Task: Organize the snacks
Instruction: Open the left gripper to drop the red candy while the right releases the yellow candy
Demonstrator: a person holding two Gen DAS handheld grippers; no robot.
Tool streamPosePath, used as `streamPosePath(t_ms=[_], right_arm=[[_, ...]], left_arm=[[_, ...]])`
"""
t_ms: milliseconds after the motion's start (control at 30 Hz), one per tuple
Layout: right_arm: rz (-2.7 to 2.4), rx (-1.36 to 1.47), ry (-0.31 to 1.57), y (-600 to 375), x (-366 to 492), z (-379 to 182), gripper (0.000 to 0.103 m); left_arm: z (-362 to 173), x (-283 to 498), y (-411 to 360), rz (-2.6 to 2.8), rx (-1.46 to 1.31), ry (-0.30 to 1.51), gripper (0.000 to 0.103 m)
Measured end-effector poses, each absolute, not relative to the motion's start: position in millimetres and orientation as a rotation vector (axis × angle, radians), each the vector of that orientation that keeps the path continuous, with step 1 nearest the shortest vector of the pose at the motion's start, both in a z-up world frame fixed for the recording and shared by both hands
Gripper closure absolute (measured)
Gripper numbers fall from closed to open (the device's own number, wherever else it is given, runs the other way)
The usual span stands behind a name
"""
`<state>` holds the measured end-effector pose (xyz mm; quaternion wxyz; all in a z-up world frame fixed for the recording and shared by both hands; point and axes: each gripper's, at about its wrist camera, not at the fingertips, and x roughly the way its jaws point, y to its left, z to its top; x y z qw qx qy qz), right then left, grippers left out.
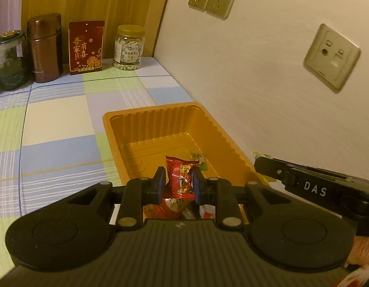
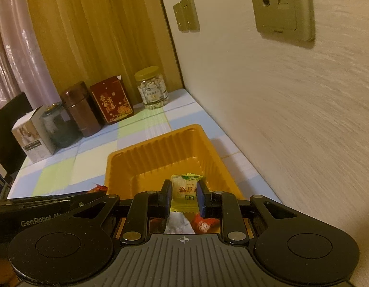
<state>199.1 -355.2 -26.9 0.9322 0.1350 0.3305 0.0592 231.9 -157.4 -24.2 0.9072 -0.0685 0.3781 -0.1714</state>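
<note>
Fingers on my left gripper (image 1: 178, 184) pinch one red snack packet (image 1: 181, 175); my right gripper (image 2: 184, 197) pinches one yellow candy (image 2: 185, 188). Both hang over the single orange tray (image 1: 160, 129), where I count one green-wrapped sweet (image 1: 197, 157).

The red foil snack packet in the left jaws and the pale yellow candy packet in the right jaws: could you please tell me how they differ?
The red foil snack packet is glossy and crinkled, while the pale yellow candy packet looks matte and flatter. The red packet carries bright white and green printing; the yellow one has brown characters and a green label. The red one is held by the left gripper, the yellow one by the right gripper. Both are clamped above the orange plastic tray.
</note>
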Motion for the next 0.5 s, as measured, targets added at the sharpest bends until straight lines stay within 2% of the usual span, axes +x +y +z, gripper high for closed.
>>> streamPosePath(t_ms=[33, 100, 133, 500], right_arm=[[0.12, 0.278, 0.678, -355.6, 201.4, -28.9, 0.081], [0.117, 0.285, 0.683, -356.9, 205.2, -32.8, 0.081], [0.116, 0.287, 0.685, -357.3, 206.2, -34.2, 0.081], [0.12, 0.284, 0.698, -355.7, 210.2, -39.7, 0.081]], left_arm=[[-26.3, 236.6, -158.8, -0.354, -0.142, 0.786, 0.082], [-28.9, 244.6, -161.6, -0.348, -0.129, 0.787, 0.074], [-29.8, 247.3, -162.8, -0.346, -0.119, 0.783, 0.061], [-29.6, 242.9, -136.1, -0.297, -0.14, 0.767, 0.06]])
